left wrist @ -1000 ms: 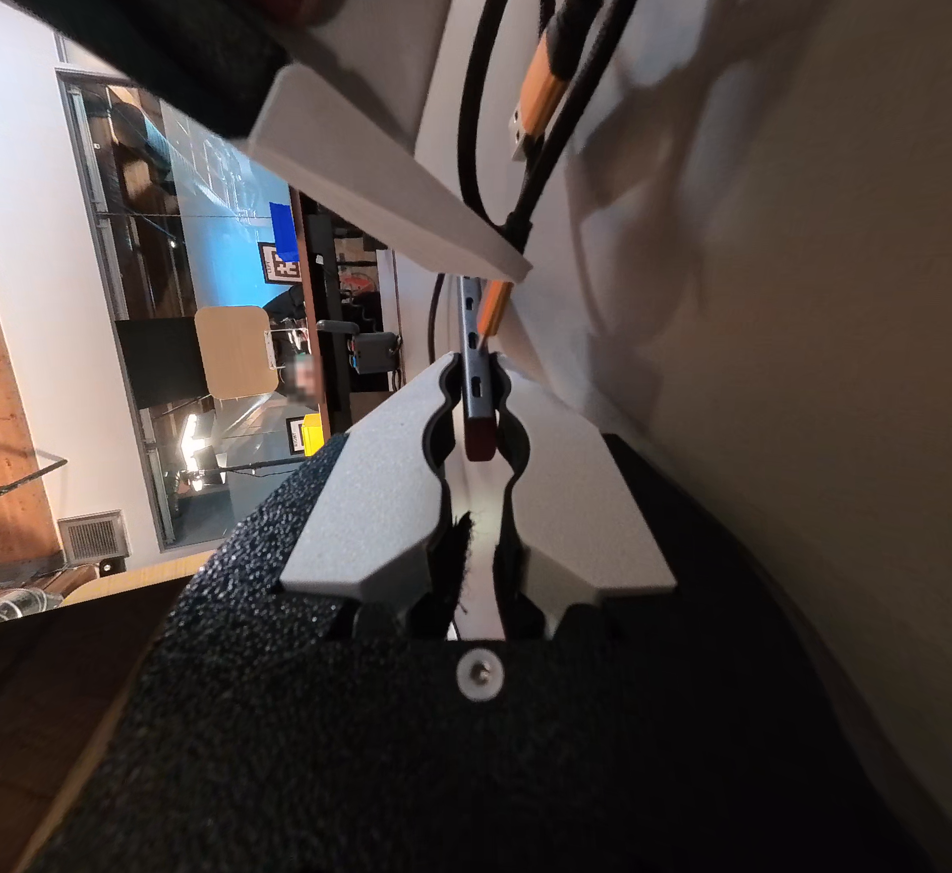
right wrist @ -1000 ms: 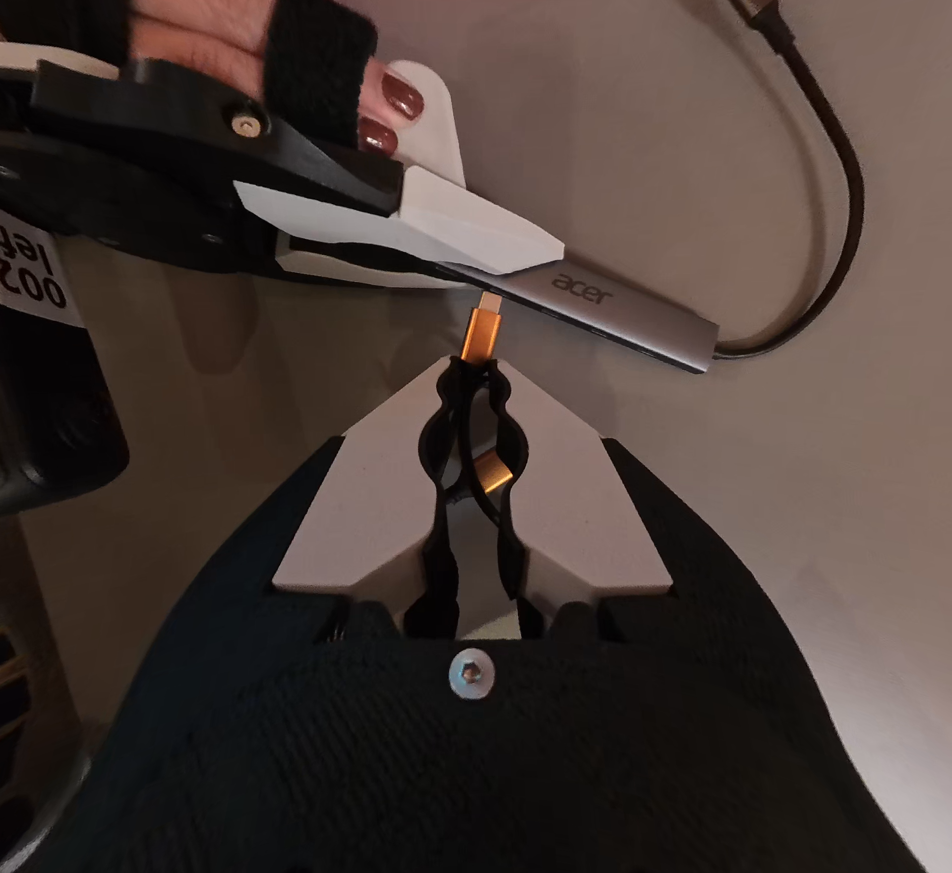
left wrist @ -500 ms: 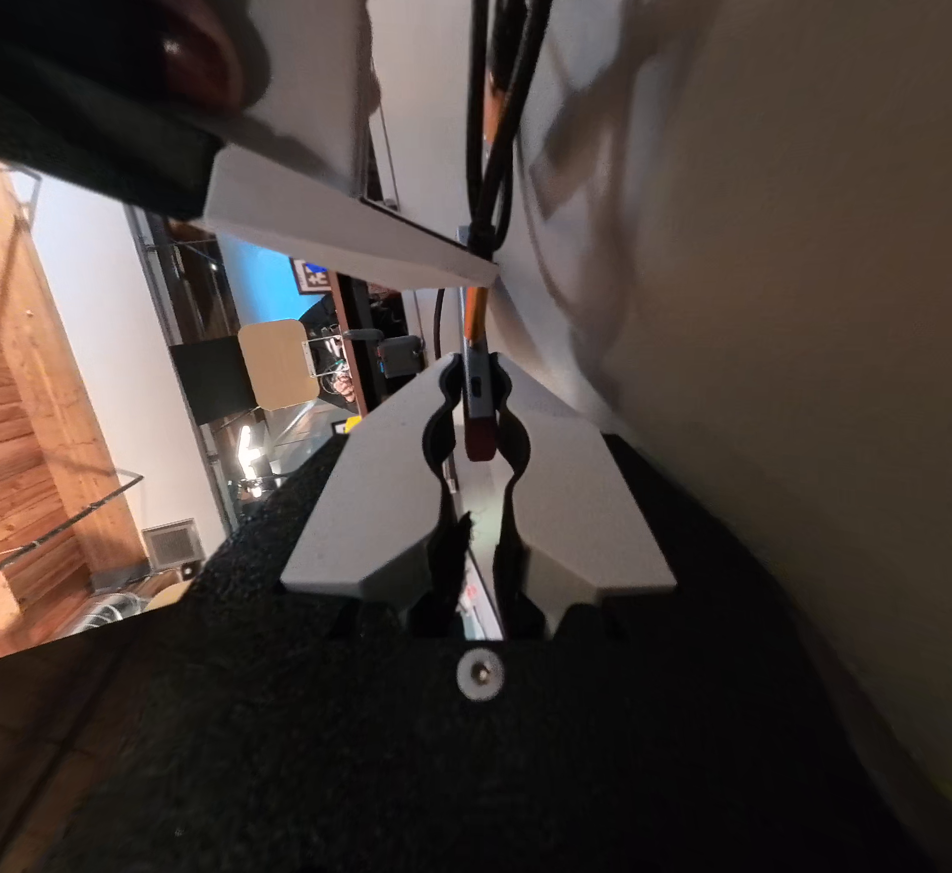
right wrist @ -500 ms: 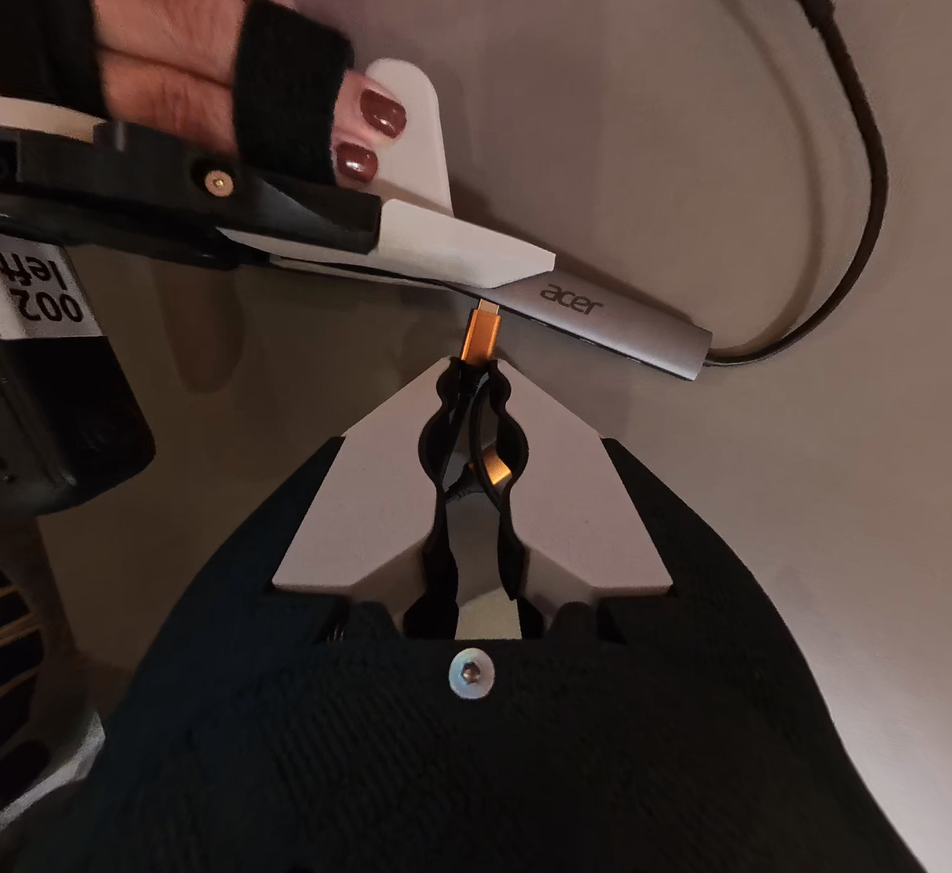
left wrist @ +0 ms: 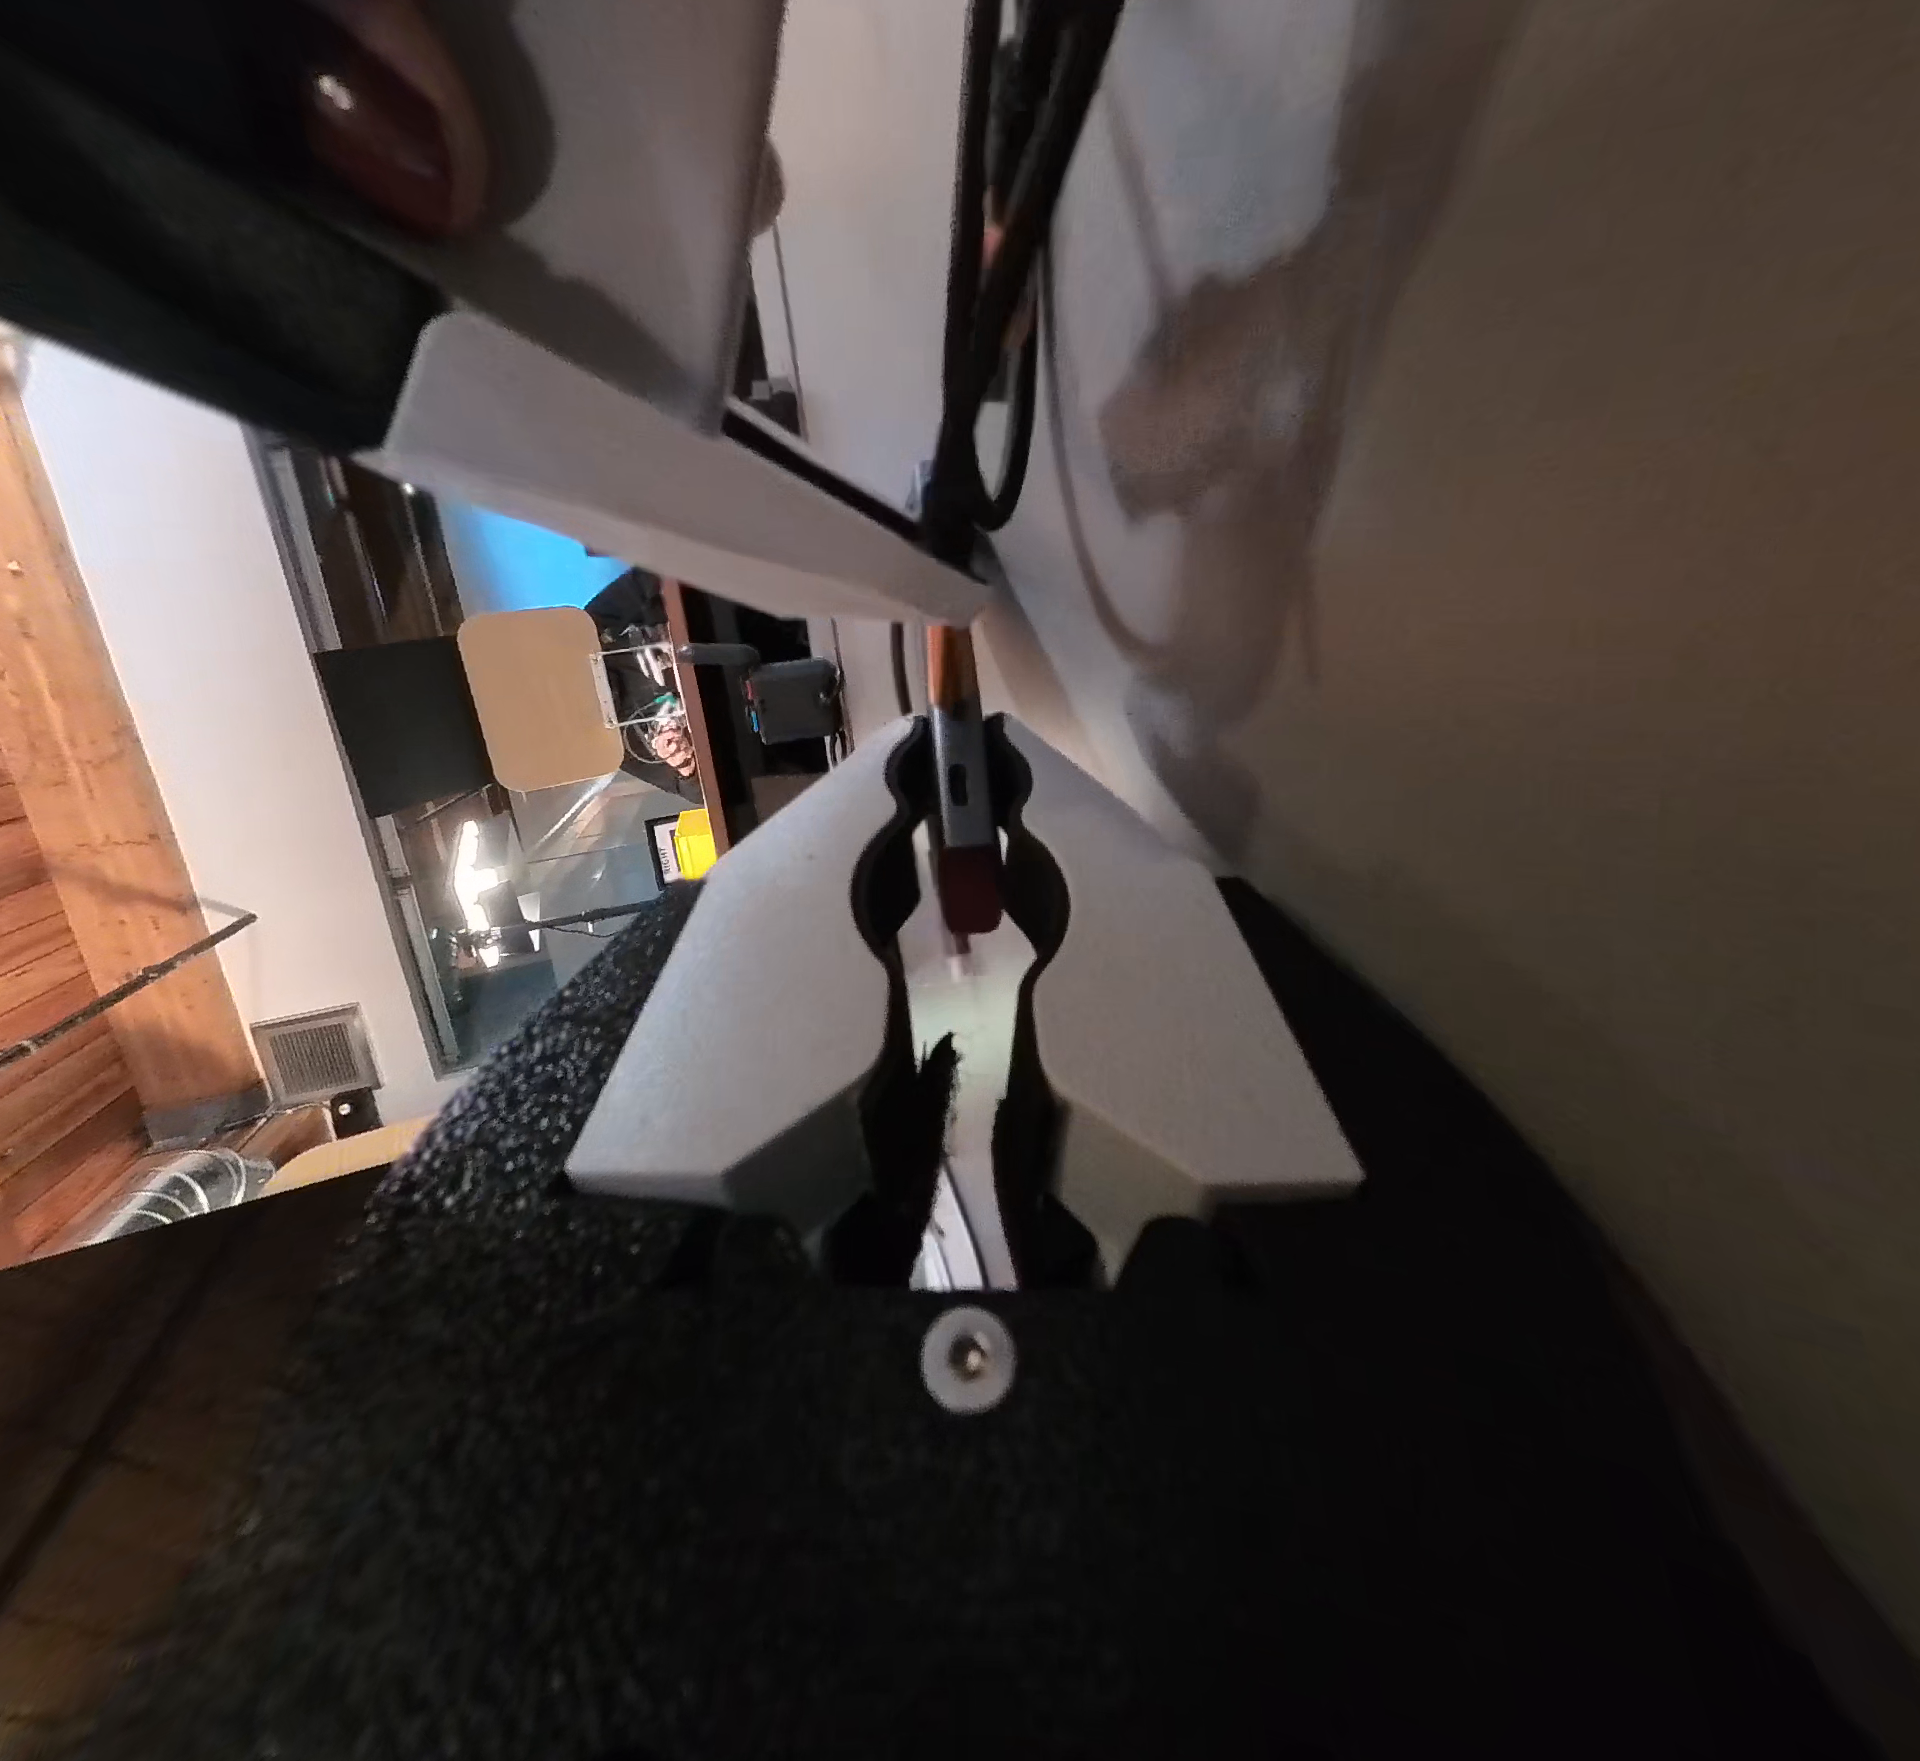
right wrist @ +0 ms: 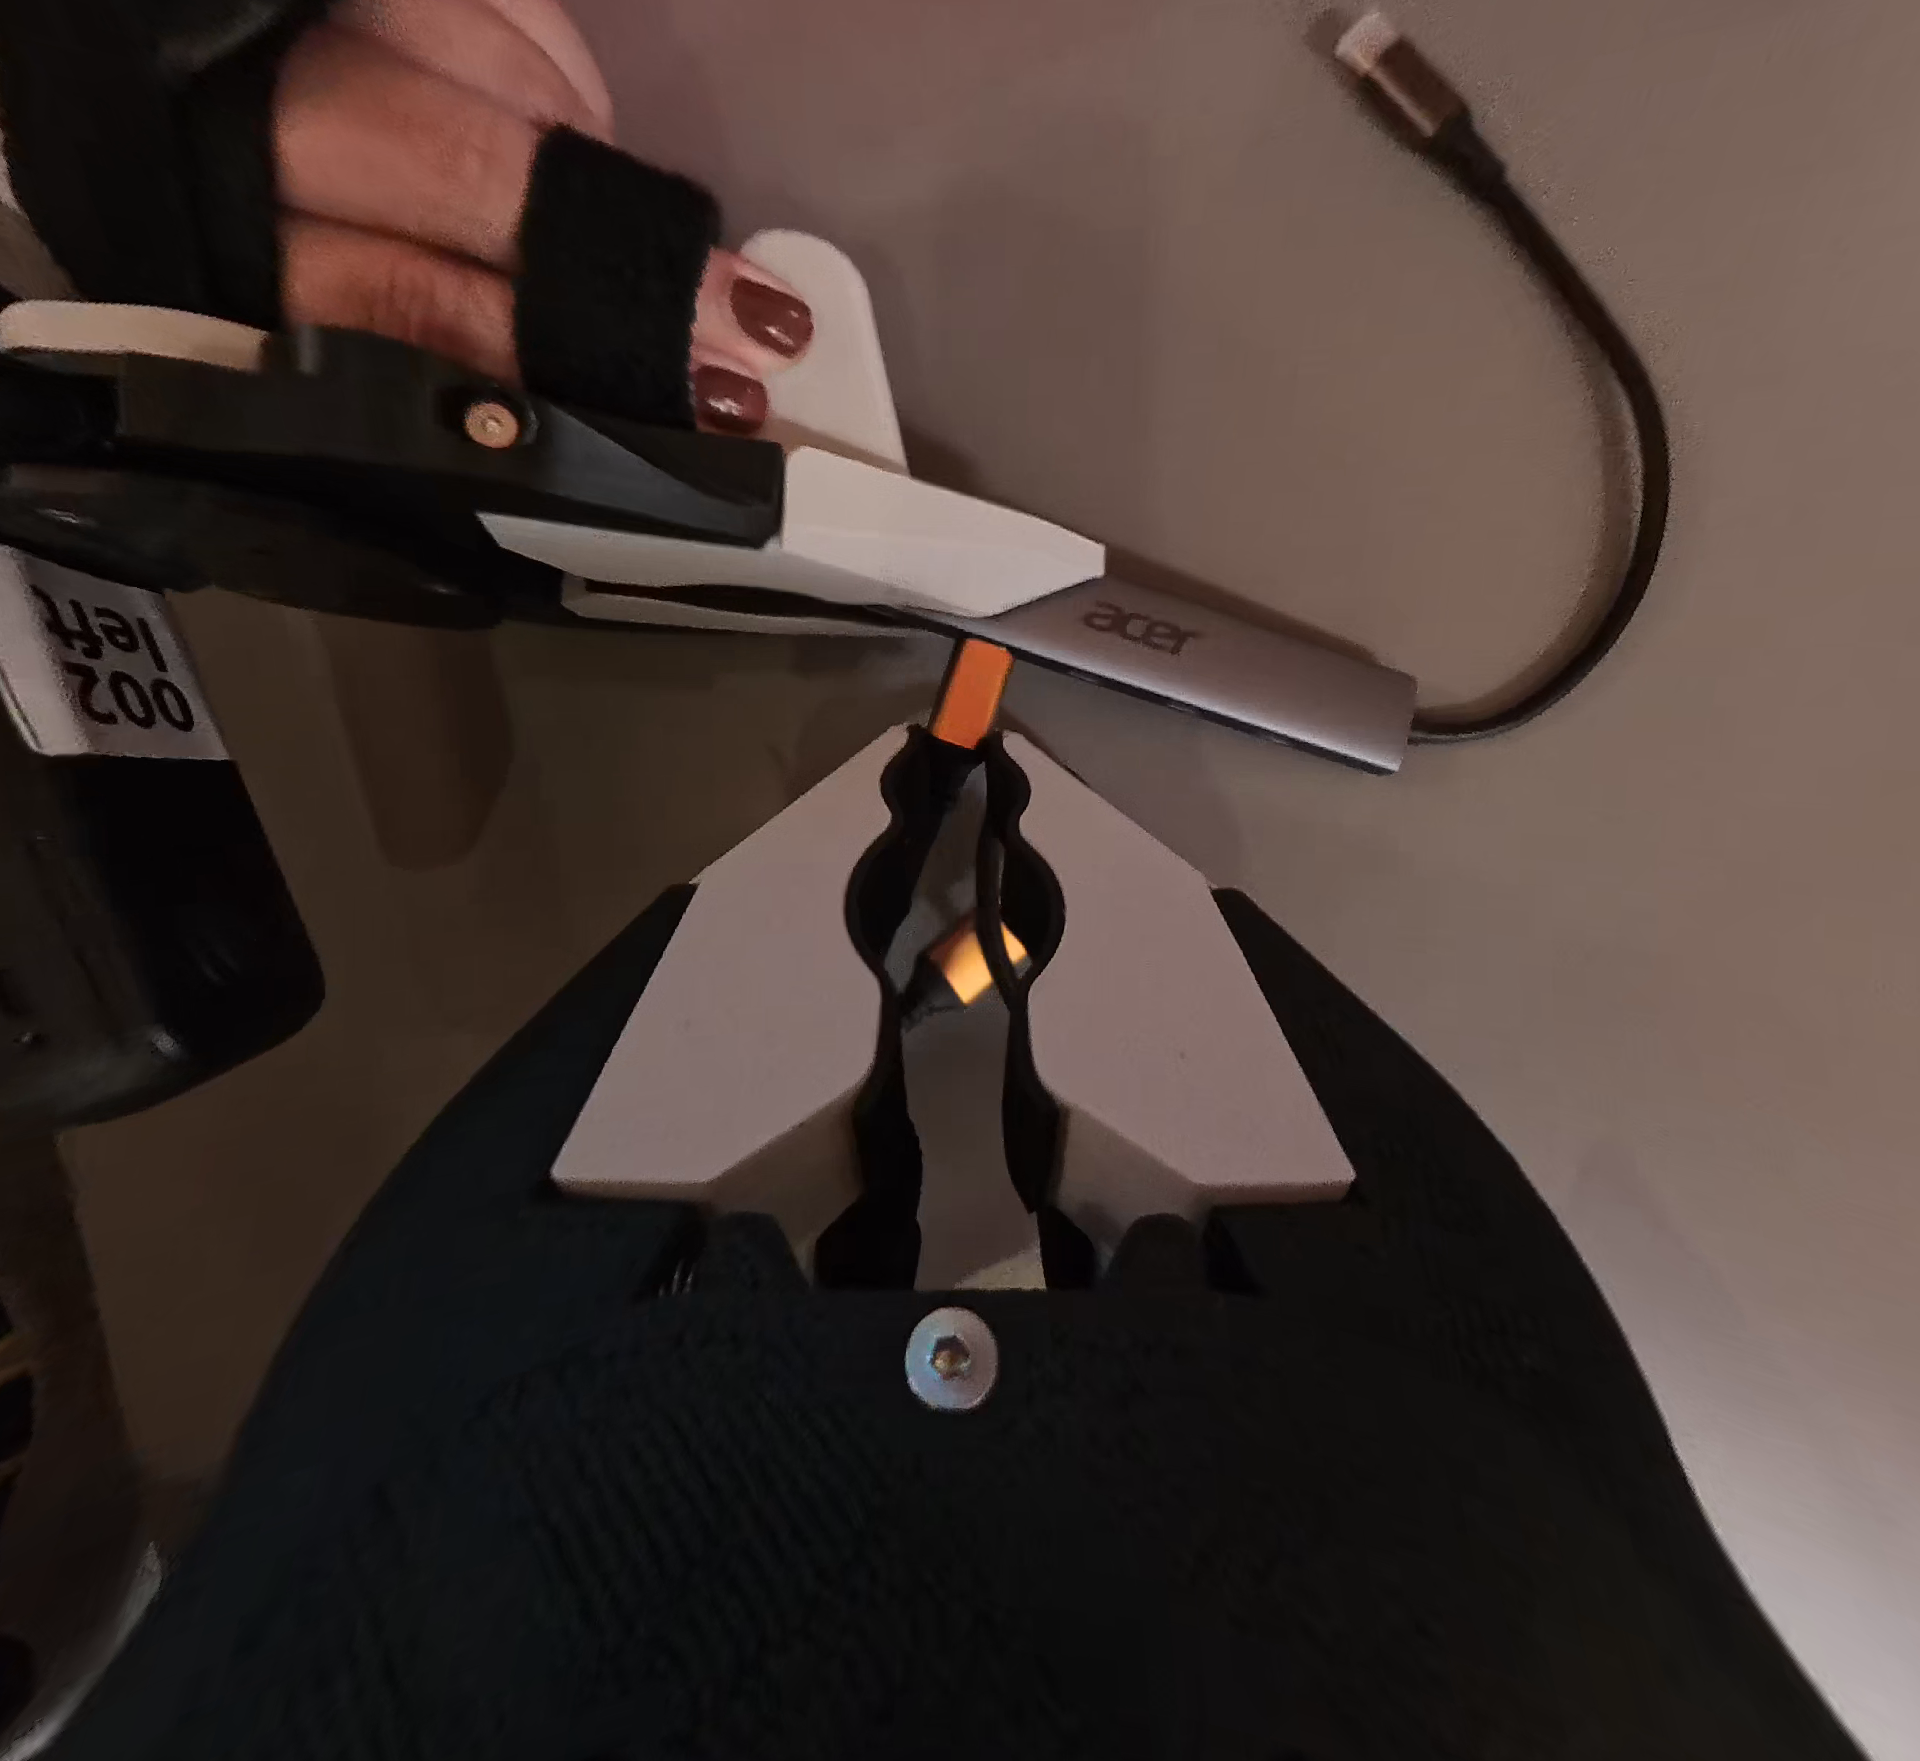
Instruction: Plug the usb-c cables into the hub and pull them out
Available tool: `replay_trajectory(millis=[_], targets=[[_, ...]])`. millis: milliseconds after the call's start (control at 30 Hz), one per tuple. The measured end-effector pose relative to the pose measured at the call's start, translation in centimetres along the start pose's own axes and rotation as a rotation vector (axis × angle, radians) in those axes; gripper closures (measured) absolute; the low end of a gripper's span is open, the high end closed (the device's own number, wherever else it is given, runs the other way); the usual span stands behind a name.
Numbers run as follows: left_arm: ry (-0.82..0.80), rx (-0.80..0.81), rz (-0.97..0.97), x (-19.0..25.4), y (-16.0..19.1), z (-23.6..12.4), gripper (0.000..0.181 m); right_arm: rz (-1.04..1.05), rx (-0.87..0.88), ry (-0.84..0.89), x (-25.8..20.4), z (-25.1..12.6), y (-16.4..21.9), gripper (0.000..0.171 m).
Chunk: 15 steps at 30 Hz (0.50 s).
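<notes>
A grey hub [right wrist: 1195, 646] is held level above the table. My left gripper [left wrist: 961, 735] is shut on one end of it [left wrist: 961, 786]; in the right wrist view its white fingers [right wrist: 883, 537] clamp the hub from the left. My right gripper [right wrist: 951, 745] is shut on an orange usb-c plug [right wrist: 971, 698], whose front end is pressed against the hub's side edge, with no metal tip showing. The plug also shows in the left wrist view [left wrist: 951, 667]. A second orange plug [right wrist: 971, 968] hangs behind my right fingertips.
The hub's own black cable [right wrist: 1621, 464] curves to the right and ends in a loose plug [right wrist: 1392, 64] on the pale table [right wrist: 1351, 984]. A bundle of black cables [left wrist: 997, 257] runs up from the right gripper. A person's gloved hand [right wrist: 416, 184] holds the left gripper. My hands' fingertips stand some 4 centimeters from each other.
Both grippers have shifted and tilted slightly together. The orange plug stays against the hub's side edge. The hub cable's loose plug has come back into the right wrist view.
</notes>
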<state>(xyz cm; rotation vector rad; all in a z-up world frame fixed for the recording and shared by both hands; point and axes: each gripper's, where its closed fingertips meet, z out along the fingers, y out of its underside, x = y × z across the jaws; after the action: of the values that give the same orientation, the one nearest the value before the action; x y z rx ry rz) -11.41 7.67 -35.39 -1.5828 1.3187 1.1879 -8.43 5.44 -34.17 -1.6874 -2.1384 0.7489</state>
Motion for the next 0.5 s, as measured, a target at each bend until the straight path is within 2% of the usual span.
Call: replay_trajectory(millis=[233, 300, 400, 500], targets=[[0.0, 0.015, -0.032, -0.1, -0.2, 0.3, 0.173, 0.051, 0.016, -0.011, 0.2, -0.4, 0.1, 0.16], [0.03, 0.051, -0.113, -0.3, -0.2, 0.3, 0.174, 0.074, 0.083, 0.057, 0.7, -2.5, -0.5, 0.156], [0.038, 0.064, -0.104, -0.3, 1.1, 0.3, 0.174, 0.11, 0.167, 0.257, 2.6, -7.5, -0.1, 0.152], [0.044, 0.077, -0.084, -0.3, 1.3, 0.2, 0.174, 0.129, 0.105, 0.382, 3.2, -9.9, 2.6, 0.15]])
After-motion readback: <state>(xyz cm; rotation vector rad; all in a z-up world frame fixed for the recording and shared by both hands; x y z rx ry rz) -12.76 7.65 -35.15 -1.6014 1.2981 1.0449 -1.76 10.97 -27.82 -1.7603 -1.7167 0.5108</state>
